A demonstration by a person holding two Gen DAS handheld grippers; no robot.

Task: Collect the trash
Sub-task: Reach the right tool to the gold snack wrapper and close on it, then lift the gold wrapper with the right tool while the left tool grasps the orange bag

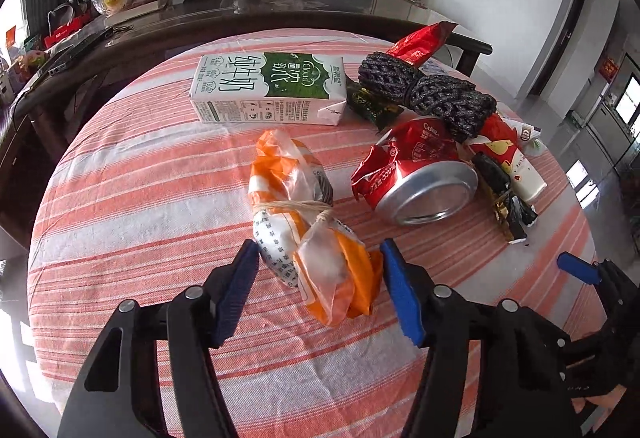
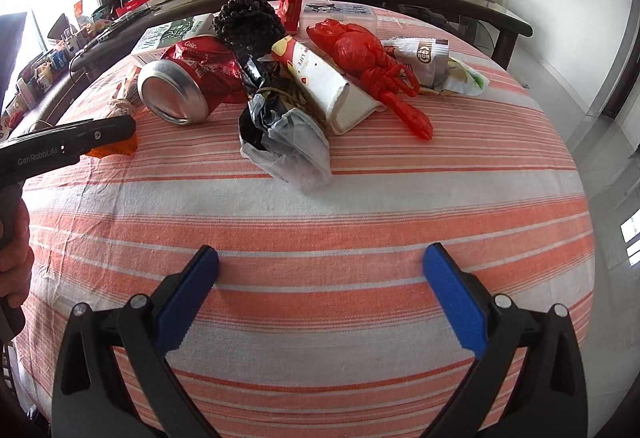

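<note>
An orange and white plastic bag bundle (image 1: pixel 288 173), tied with string, lies on the striped tablecloth (image 1: pixel 140 197). My left gripper (image 1: pixel 318 270) has its blue pads against both sides of the bundle's near end. In the right wrist view that left gripper (image 2: pixel 80 141) comes in from the left, held by a hand, with a bit of the orange bag (image 2: pixel 116 149) under it. My right gripper (image 2: pixel 320 266) stands open over bare cloth, nothing between its pads. A crushed Coke can (image 1: pixel 420 177) lies just right of the bundle.
A milk carton (image 1: pixel 268 89), a dark rope coil (image 1: pixel 428 93) and a red wrapper (image 1: pixel 420 45) lie farther back. A red plastic bag (image 2: pixel 368 61), a white paper cup (image 2: pixel 324 85) and a grey-black bag (image 2: pixel 288 133) crowd the middle. A dark table (image 1: pixel 280 9) with bowls stands behind.
</note>
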